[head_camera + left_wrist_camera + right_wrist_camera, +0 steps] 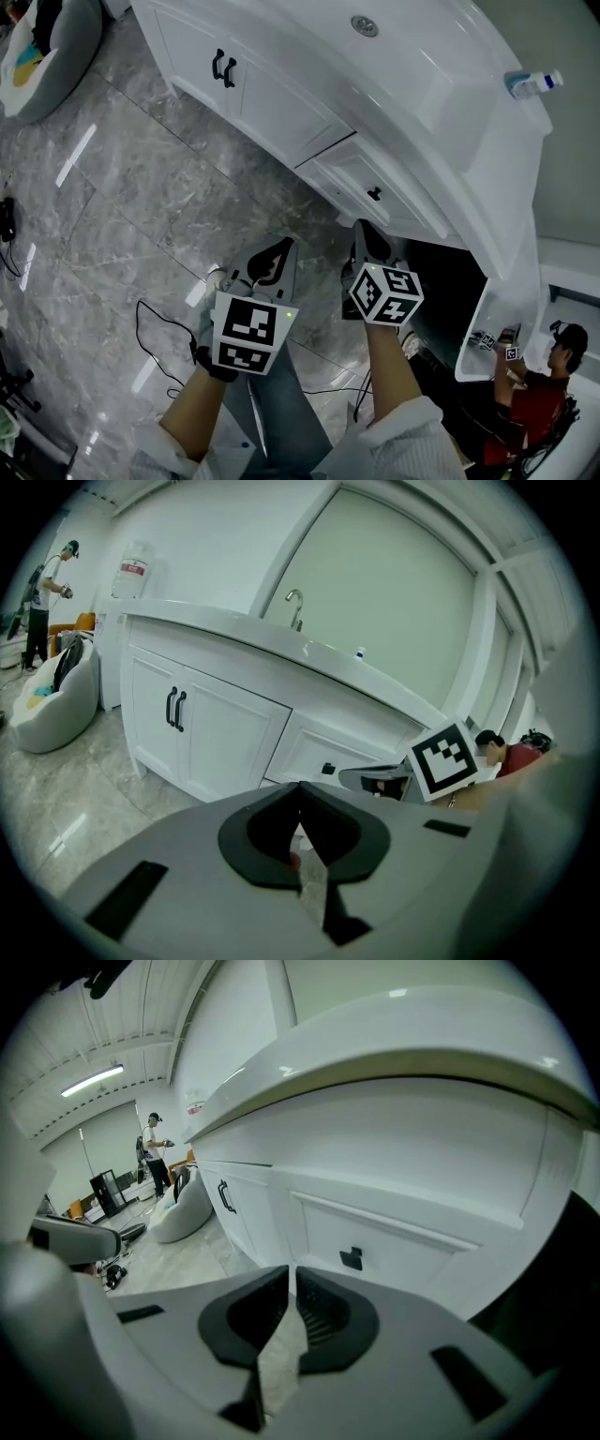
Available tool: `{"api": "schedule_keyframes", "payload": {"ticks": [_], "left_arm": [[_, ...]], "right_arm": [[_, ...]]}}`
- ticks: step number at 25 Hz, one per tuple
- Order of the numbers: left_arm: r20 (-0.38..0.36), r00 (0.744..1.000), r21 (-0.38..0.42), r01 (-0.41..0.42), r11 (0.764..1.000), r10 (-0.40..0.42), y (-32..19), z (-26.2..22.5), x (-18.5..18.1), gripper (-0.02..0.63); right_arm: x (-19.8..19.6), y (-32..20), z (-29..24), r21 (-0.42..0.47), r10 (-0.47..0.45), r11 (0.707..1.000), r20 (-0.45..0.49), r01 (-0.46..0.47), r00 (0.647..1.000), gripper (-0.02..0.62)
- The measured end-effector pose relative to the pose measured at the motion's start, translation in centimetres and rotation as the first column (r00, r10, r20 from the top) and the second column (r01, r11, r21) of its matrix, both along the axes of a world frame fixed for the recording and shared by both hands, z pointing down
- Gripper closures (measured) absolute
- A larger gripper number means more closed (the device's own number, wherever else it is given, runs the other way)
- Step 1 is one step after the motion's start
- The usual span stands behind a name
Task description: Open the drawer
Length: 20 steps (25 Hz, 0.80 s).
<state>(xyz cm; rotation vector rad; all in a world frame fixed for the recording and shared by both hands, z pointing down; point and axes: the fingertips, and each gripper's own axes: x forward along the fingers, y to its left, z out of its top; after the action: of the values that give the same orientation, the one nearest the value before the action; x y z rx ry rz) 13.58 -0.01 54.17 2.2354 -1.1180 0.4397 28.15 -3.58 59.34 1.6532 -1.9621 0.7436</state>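
- The white vanity cabinet (441,103) stood on a grey marble floor (112,216), with a sink drain (364,25) set in its top and a clear bottle (532,82) near the counter's far end.
- A pair of doors with black handles (224,67) sat to the left of the drawer (361,183). The drawer front looked flush with the cabinet, so anything inside was hidden.
- The right gripper (291,1288) had its jaws drawn together to a thin slit, with nothing between them. It pointed at the drawer front (394,1241) from just below, not touching it.
- The left gripper (300,803) had its jaw tips meeting and gripped nothing. In the head view it hung over the floor beside the right gripper (367,239), farther from the drawer.
- The drawer's small black knob (352,1258) sat just above and right of the right gripper's tips, apart from them.
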Motion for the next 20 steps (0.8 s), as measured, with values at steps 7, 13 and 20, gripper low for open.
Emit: {"api": "schedule_keyframes", "payload": {"ticks": [7, 13, 20], "left_arm": [[0.004, 1.0, -0.021, -0.006, 1.0, 0.006, -0.6, 1.8, 0.2, 0.592], [0.003, 1.0, -0.045, -0.01, 0.999, 0.01, -0.2, 2.9, 0.2, 0.592], [0.011, 1.0, -0.053, -0.022, 0.998, 0.022, -0.3, 3.8, 0.4, 0.592]], "right_arm": [[0.7, -0.7, 1.9, -0.04, 0.009, 0.999, -0.012, -0.01, 1.0, 0.497], [2.1, -1.7, 2.8, -0.043, 0.056, 0.997, -0.054, -0.059, 0.997, 0.413], [3.6, -3.2, 4.4, -0.07, 0.099, 0.992, -0.1, -0.106, 0.99, 0.374]]}}
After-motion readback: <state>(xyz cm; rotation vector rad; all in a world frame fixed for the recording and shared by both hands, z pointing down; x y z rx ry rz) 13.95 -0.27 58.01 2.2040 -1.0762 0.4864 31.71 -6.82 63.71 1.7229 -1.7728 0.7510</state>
